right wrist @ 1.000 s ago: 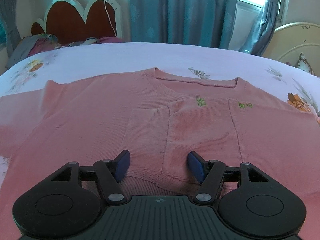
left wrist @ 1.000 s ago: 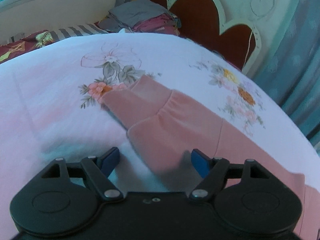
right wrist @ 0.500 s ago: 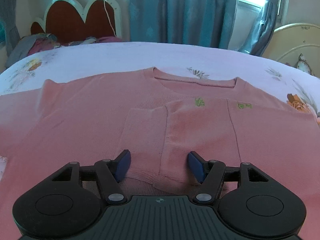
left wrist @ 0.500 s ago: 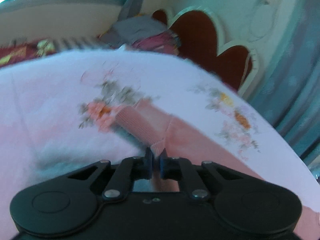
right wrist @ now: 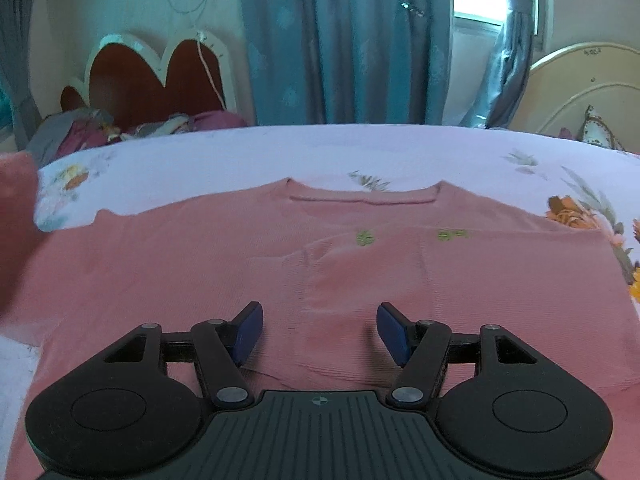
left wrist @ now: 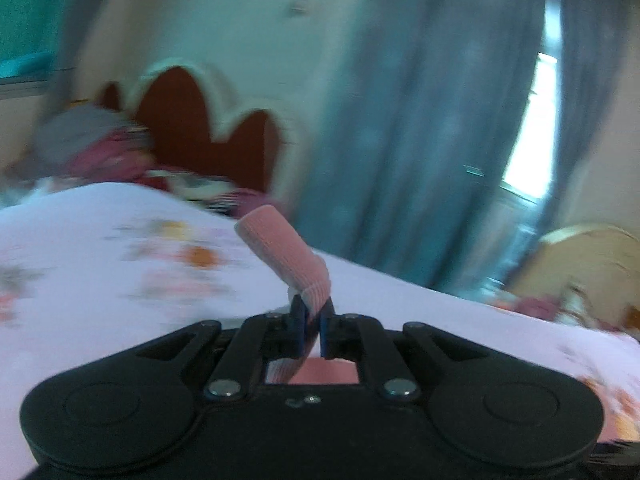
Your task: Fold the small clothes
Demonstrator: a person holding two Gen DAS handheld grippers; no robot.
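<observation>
My black grippers carry blue pads [right wrist: 249,330], the sweater [right wrist: 200,264] is salmon pink with small green marks, the bedsheet [right wrist: 320,152] pale lilac with orange flowers, the far curtains [right wrist: 340,40] teal.

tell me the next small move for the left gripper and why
Probably carry the sleeve cuff across and lay it on the sweater's body. The left gripper is shut on it, lifted off the bed, while the other sleeve already lies folded in.

We are seeing daylight glaring white through the window [right wrist: 478,2] between the curtains [right wrist: 344,40], leaving the room dim and bluish. Motion blur is smearing the whole left wrist view, while the right stays sharp, edges bending and darkening with fisheye distortion.
</observation>
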